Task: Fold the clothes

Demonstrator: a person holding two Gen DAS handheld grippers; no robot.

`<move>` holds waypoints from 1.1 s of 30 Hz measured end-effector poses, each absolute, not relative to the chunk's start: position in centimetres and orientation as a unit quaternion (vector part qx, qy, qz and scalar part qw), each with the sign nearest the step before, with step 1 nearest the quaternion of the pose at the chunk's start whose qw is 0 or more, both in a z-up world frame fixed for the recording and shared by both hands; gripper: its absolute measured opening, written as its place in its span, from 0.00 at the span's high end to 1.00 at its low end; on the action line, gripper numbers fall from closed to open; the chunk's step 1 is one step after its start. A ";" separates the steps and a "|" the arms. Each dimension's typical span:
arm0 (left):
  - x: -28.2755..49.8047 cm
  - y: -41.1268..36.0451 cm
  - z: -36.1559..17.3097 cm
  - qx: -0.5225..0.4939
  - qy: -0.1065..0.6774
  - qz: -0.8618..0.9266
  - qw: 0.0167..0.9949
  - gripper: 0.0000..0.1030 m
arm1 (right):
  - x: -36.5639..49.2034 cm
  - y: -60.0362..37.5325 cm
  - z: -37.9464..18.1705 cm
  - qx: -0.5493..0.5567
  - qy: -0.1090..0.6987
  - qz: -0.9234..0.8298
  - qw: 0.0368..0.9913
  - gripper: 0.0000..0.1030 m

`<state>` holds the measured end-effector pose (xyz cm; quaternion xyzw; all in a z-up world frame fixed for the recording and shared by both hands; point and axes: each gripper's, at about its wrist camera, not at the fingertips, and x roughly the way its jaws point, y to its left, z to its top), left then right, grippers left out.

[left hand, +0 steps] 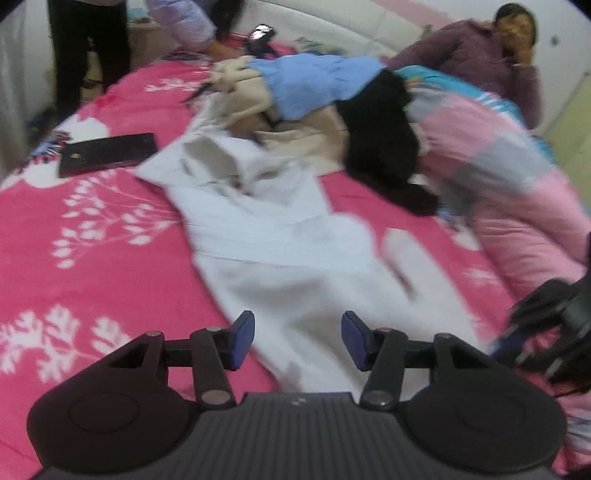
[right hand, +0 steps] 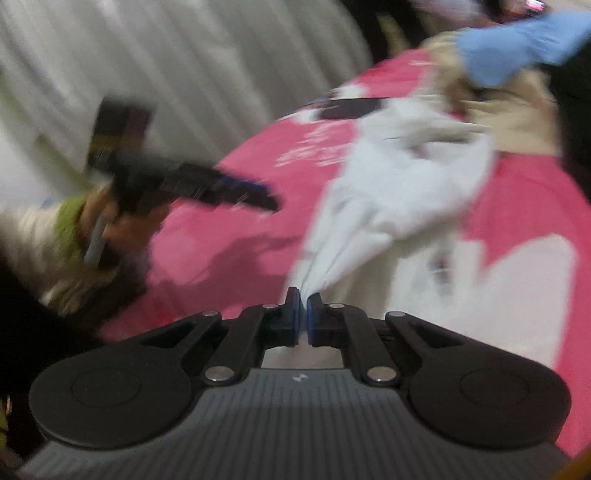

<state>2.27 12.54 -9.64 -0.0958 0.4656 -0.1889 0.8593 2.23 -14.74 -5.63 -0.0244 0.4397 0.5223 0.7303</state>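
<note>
Right hand-held gripper (right hand: 303, 308) pinches white garment (right hand: 388, 192).

Bed with pink white-floral bedspread (left hand: 92, 229) fills most of left wrist view. White padded headboard (left hand: 369, 26) curves across top. Pale wall (left hand: 554, 40) upper right. Right wrist view: grey-white pleated curtain (right hand: 184, 62) upper left, blurred.

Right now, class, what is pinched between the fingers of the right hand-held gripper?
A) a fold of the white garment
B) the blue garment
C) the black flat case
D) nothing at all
A: in the right wrist view the right hand-held gripper has its fingers closed on a bunched fold of the white garment, which fans out from them across the pink bedspread.
</note>
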 end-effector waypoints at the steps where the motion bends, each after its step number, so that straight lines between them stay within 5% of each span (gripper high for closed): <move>1: 1.7 12.5 -9.3 -0.092 0.467 -0.192 0.858 0.46 | 1.0 -13.7 -5.5 -0.041 0.432 0.538 0.723 0.98; 9: -1.5 13.2 -9.5 -0.041 0.493 -0.187 0.849 0.38 | -9.3 -3.0 -8.5 -0.247 0.272 0.594 0.716 0.94; 14: -0.3 10.9 -12.2 0.023 0.493 -0.188 0.849 0.38 | -12.8 -2.0 -10.2 -0.341 0.182 0.600 0.700 0.55; 20: 0.9 6.2 -14.5 0.120 0.460 -0.214 0.853 0.39 | -9.5 -7.6 -7.6 -0.277 0.245 0.580 0.725 0.47; 23: 1.4 4.2 -16.0 0.168 0.448 -0.202 0.855 0.49 | -4.8 -10.6 -7.0 -0.218 0.314 0.506 0.773 0.47; 25: 1.8 3.8 -16.8 0.182 0.447 -0.184 0.856 0.65 | -1.1 -12.3 -7.0 -0.150 0.362 0.455 0.800 0.47; 27: 2.1 4.7 -17.0 0.158 0.454 -0.162 0.862 0.93 | 2.3 -14.0 -7.1 -0.075 0.402 0.408 0.816 0.47; 33: 1.4 12.6 -15.0 0.030 0.462 -0.064 0.884 0.96 | 6.6 -15.7 -7.7 0.016 0.431 0.358 0.828 0.51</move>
